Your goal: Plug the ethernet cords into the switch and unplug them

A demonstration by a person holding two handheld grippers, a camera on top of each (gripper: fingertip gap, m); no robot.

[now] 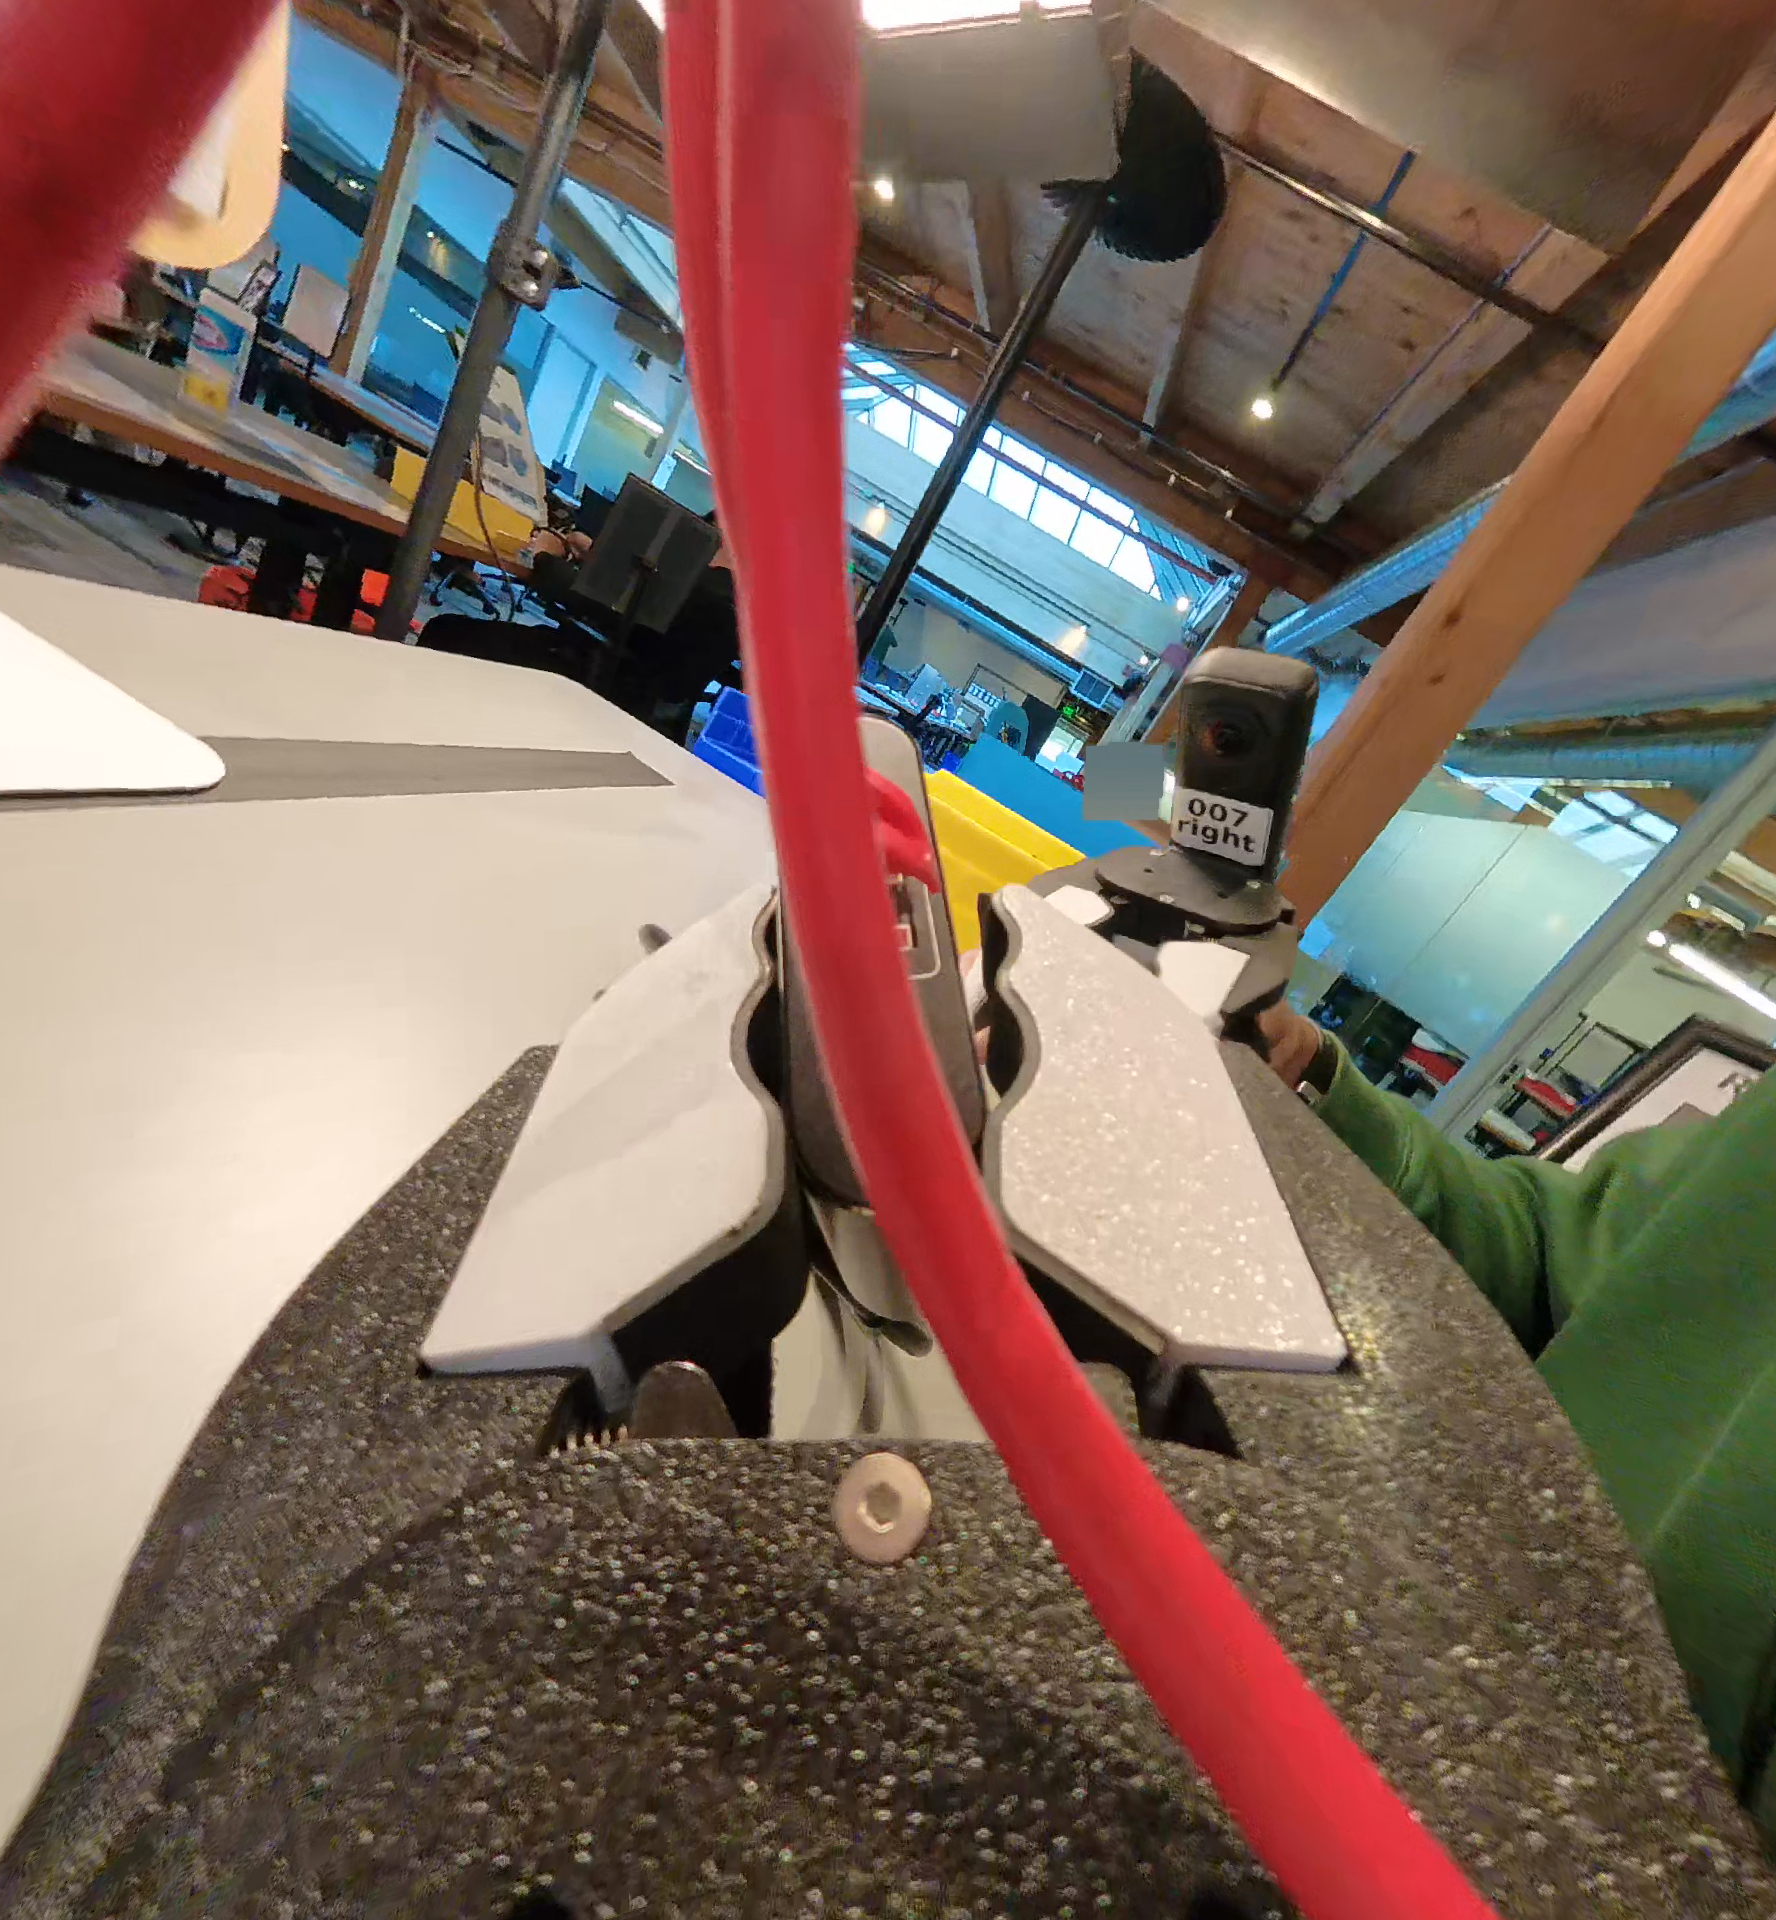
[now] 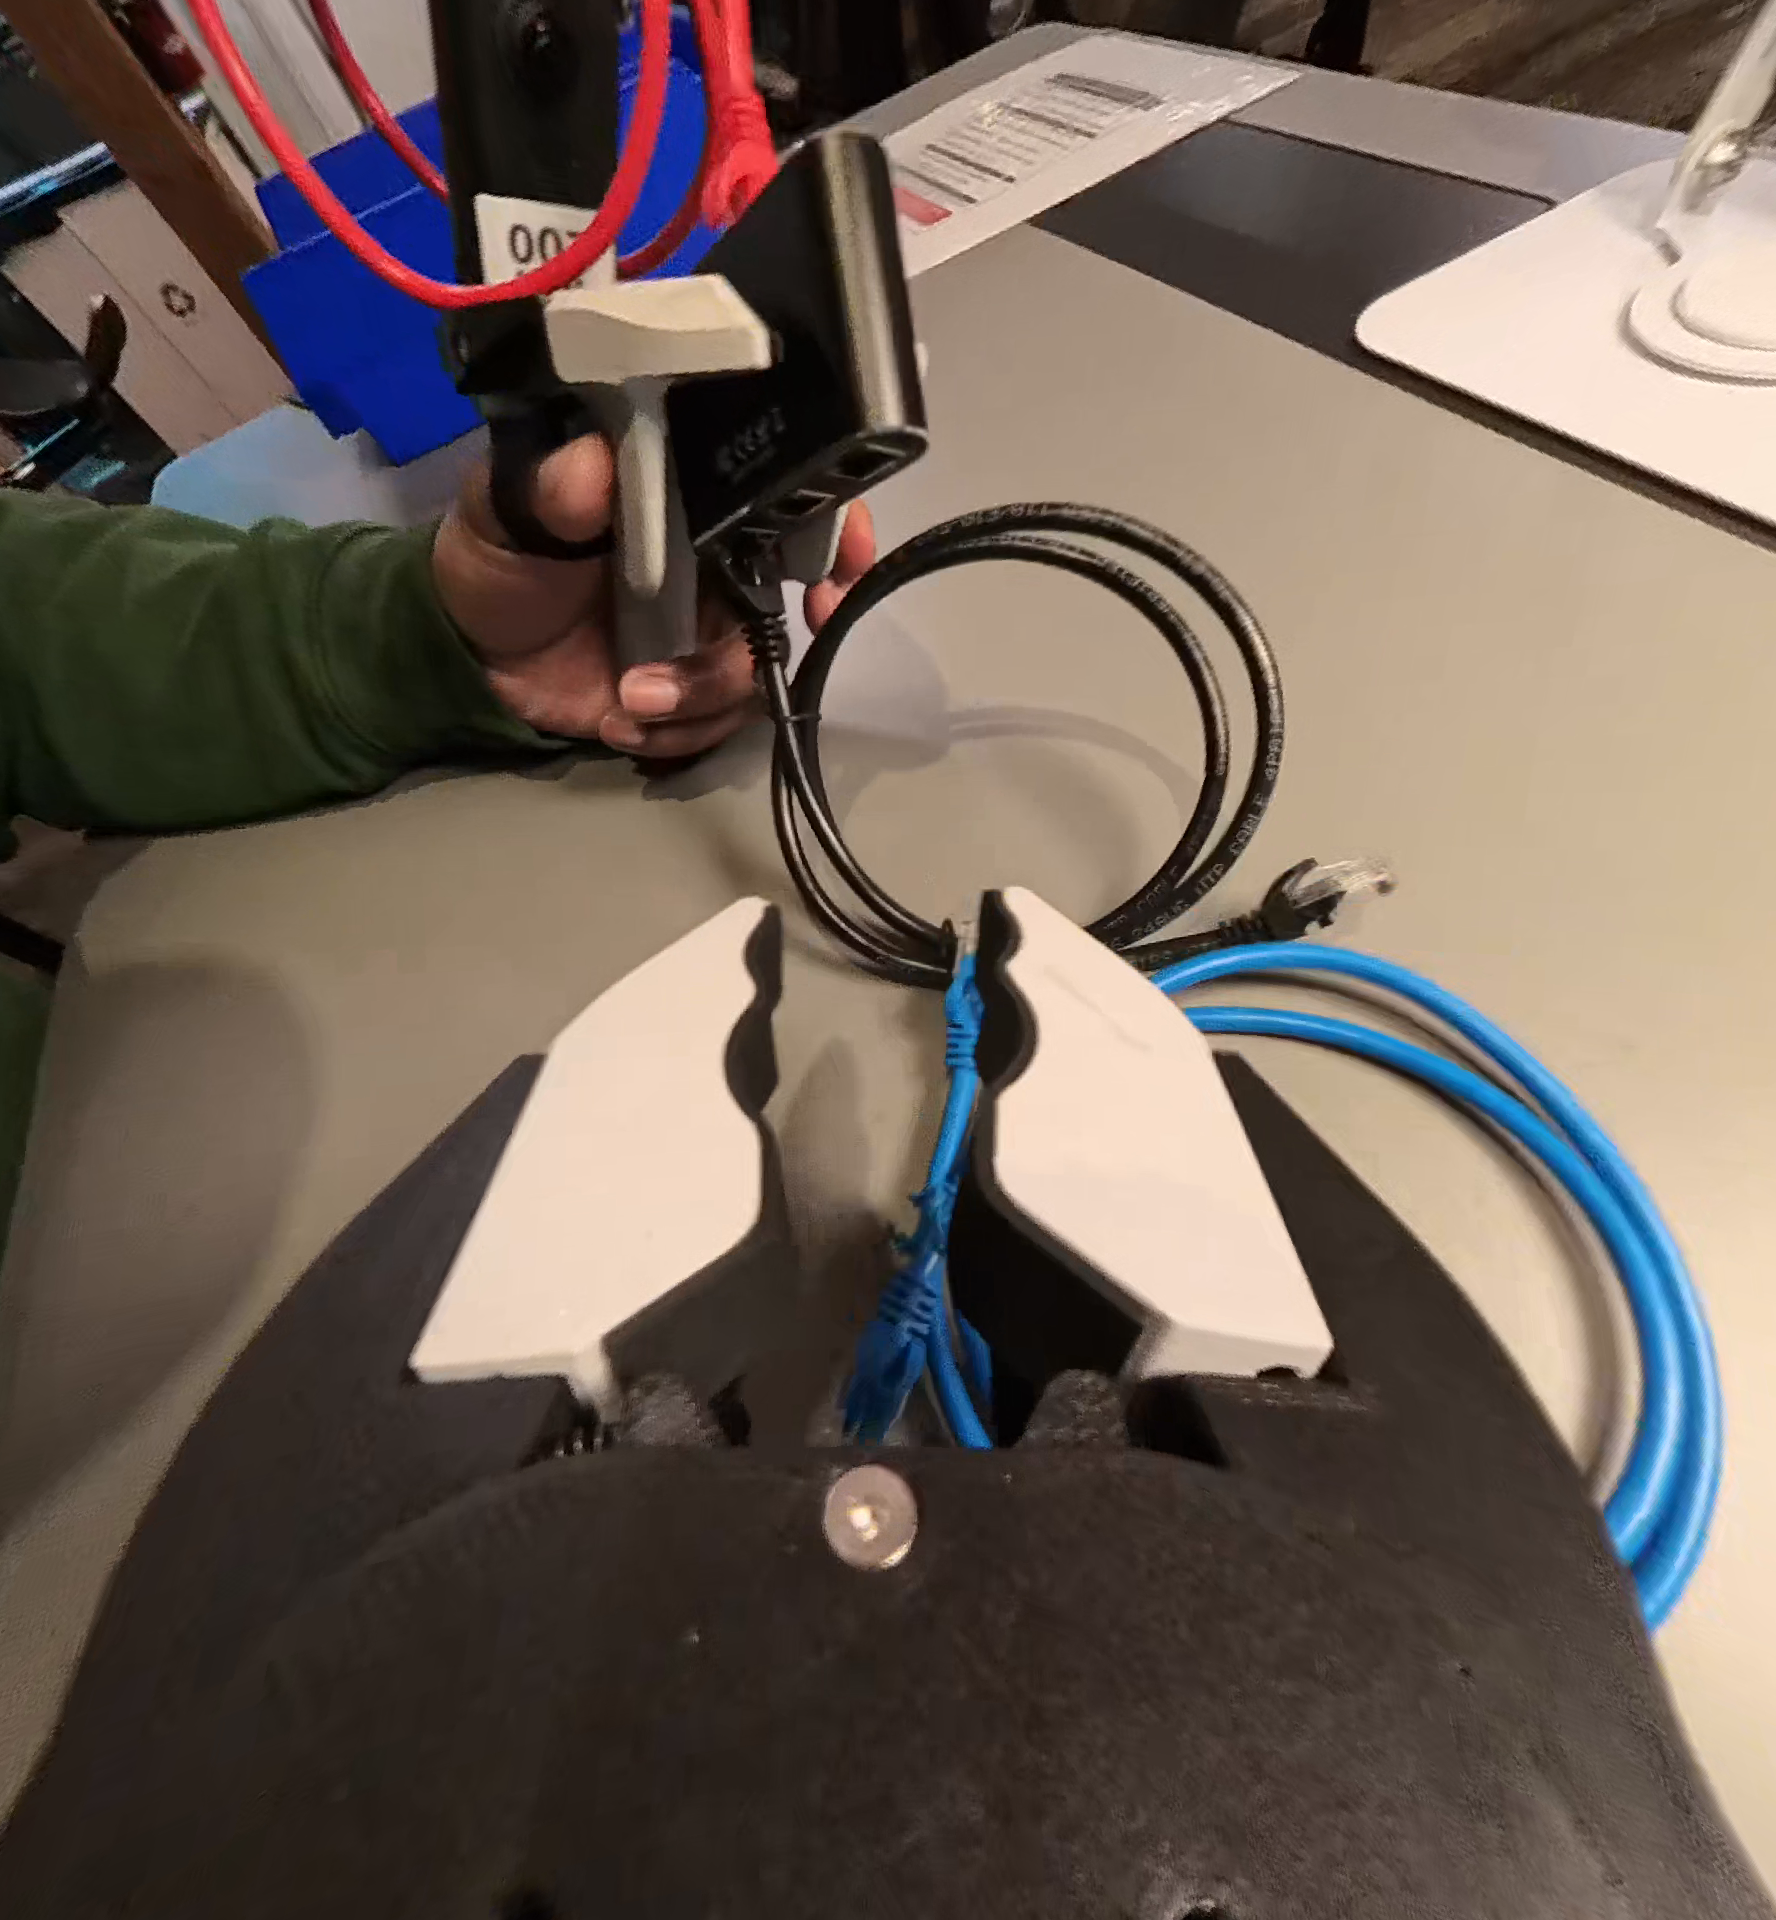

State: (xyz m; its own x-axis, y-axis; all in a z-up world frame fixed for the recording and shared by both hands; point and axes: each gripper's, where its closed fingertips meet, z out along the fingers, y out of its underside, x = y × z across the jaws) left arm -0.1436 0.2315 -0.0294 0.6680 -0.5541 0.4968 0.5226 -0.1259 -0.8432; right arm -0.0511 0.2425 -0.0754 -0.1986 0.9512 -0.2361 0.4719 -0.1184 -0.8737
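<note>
Your left gripper [image 1: 879, 997] has its fingers pinching the black switch [image 2: 822, 343], lifted off the grey worktop [image 2: 1227, 540] and tilted so its open ports face down toward you. A red cord [image 1: 842, 935] is plugged into its upper end and a black cord [image 2: 1029, 727] into a lower port, the black one coiling down onto the worktop with its free plug [image 2: 1325, 888] lying just beside your right gripper.

Your right gripper [image 2: 879, 940] hangs low over the worktop with its fingers spread and nothing held. The blue cord [image 2: 1435, 1143] runs along the inner face of the right-side finger, its plug end at the fingertip, touching the black coil.

The step in hand looks like picking up that blue plug. Centre it between the fingers before you close (right now it hugs one side), and pinch the boot just behind the clear plug, so the tip stays free for a port. Keep the black coil out of the pinch. Hold the switch steady, ports toward the right gripper, so the plug can be lined up straight.
</note>
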